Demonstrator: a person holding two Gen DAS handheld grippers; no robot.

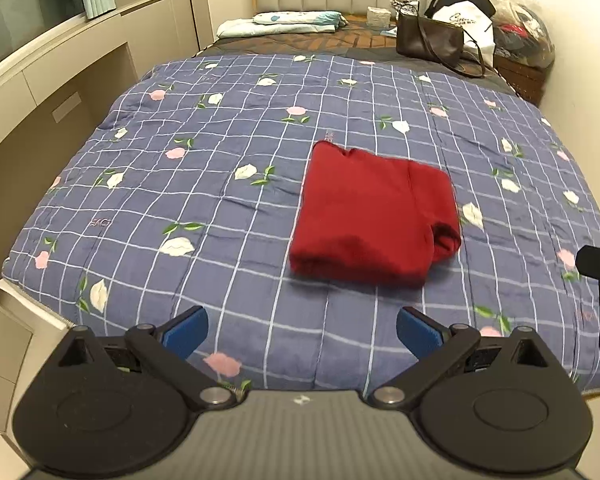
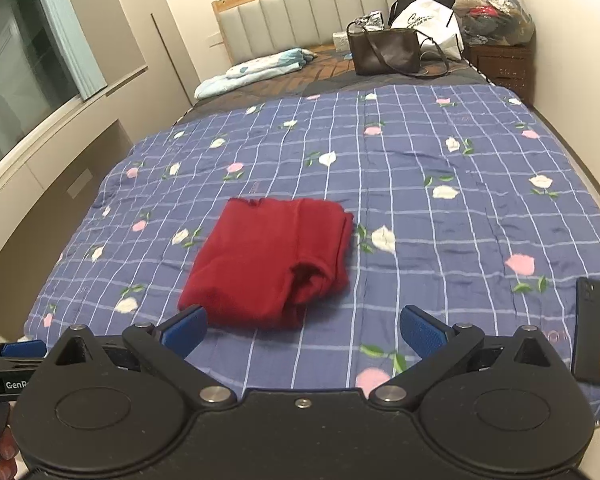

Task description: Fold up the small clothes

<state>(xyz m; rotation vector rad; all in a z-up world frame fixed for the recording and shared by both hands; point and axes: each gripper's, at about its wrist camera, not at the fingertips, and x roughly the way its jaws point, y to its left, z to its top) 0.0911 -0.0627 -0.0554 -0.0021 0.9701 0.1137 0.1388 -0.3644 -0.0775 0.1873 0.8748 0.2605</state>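
two grippers in view, both empty with their blue pads spread wide apart. the left gripper (image 1: 302,330) hovers over the near edge of the bed, and the right gripper (image 2: 303,330) sits just beside it, also at the near edge, neither touching any cloth.

the red garment (image 1: 374,210) is already folded into a thick, roughly square bundle and lies flat on the blue checked quilt (image 1: 180,200) with the pink and white flowers. it's a bit ahead of both grippers, apart from them, with a rolled-looking fold showing at its near right corner. from the right wrist view the bundle's near edge comes close to the left pad (image 2: 184,330), but whether they touch is hard to tell.

a black phone (image 2: 594,332) lies on the quilt off to the right, well apart from the garment. far end of the bed has a dark brown shoulder bag (image 2: 382,50), a white bag (image 2: 428,20) behind it, and a pale blue folded blanket (image 2: 256,66) near the padded headboard (image 2: 300,12). some fingertips (image 2: 6,456) peek in at the bottom left corner of the right wrist view.
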